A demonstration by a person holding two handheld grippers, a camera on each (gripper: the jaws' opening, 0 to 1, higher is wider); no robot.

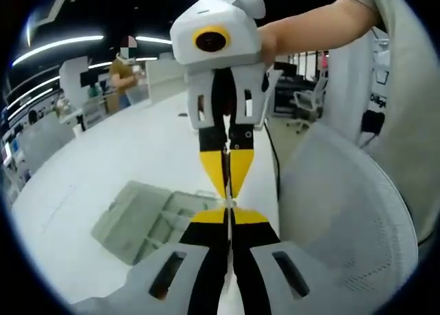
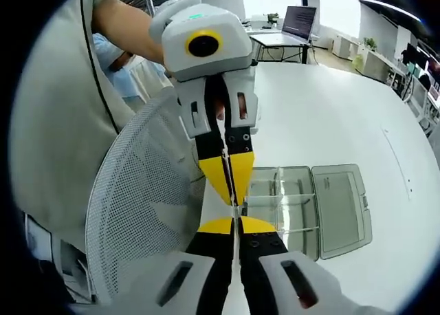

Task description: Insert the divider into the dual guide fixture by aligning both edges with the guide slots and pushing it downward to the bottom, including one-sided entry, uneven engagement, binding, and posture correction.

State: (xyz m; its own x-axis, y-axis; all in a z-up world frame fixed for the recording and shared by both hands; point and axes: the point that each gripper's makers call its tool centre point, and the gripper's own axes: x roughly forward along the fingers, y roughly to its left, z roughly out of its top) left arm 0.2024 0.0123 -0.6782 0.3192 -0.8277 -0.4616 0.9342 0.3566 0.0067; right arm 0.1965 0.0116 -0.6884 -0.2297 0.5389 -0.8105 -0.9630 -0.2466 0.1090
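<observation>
My two grippers meet tip to tip above the table's edge. In the left gripper view my left gripper [image 1: 229, 210] rises from the bottom with its jaws together, and the right gripper [image 1: 229, 194] comes down from the top. Between the tips is a thin clear piece, the divider [image 1: 229, 203], seen edge-on and hard to make out. The right gripper view mirrors this: right gripper [image 2: 237, 221], left gripper [image 2: 232, 199], divider [image 2: 238, 209]. The guide fixture [image 1: 148, 219], a translucent grey box with its lid open, lies flat on the table beyond the tips [image 2: 302, 205].
The white table [image 1: 137, 150] stretches away behind the fixture. A white mesh chair back [image 1: 344, 205] stands close beside the grippers [image 2: 144, 205]. A black cable [image 1: 272, 157] runs along the table edge. A laptop [image 2: 299, 19] sits far off, and a person [image 1: 124, 74] stands in the distance.
</observation>
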